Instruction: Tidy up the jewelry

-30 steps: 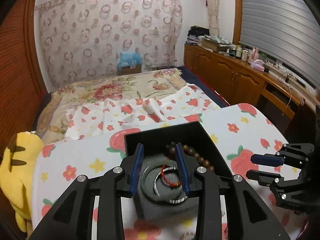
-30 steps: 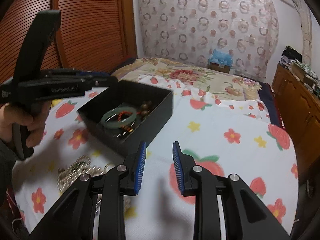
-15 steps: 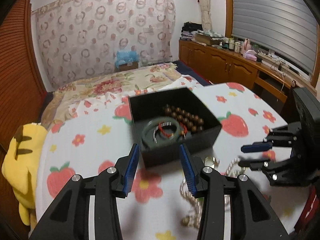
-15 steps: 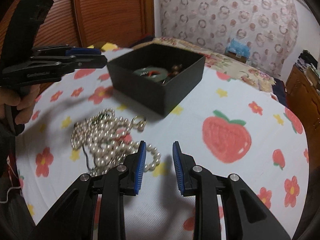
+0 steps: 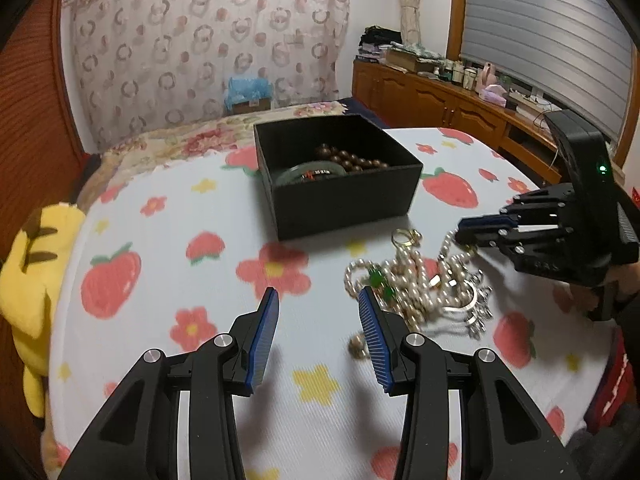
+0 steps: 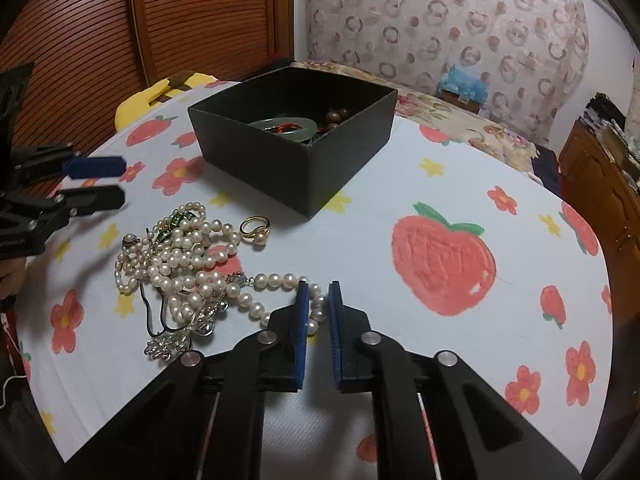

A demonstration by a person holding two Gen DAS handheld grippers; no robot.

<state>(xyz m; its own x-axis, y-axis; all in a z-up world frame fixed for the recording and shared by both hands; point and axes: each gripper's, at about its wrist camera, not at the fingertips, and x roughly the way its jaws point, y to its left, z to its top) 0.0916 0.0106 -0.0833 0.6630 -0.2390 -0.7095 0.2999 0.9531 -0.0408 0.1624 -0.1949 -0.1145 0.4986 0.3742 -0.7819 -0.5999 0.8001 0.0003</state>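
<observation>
A black open box [image 5: 344,196] [image 6: 296,160] stands on the strawberry-print tablecloth and holds a green jade bangle [image 6: 286,126] and brown beads [image 5: 352,160]. A tangled heap of pearl necklaces [image 6: 188,264] [image 5: 416,280] lies in front of it, with a gold ring [image 6: 255,229] and a silver brooch [image 6: 168,344] beside it. My right gripper [image 6: 318,304] is low over the cloth, its jaws narrowed around the end of the pearl strand. My left gripper [image 5: 318,312] is open and empty, above the cloth just left of the heap.
A yellow plush toy [image 5: 28,264] hangs at the table's left edge. A bed [image 5: 192,136] lies beyond the table. Wooden cabinets [image 5: 440,108] with clutter run along the right wall. A louvred wooden door [image 6: 140,40] stands behind the table.
Both grippers pulled back from the box and dropped toward the pearl heap. The left gripper opened wider. The right gripper's jaws narrowed onto the end of the pearl strand.
</observation>
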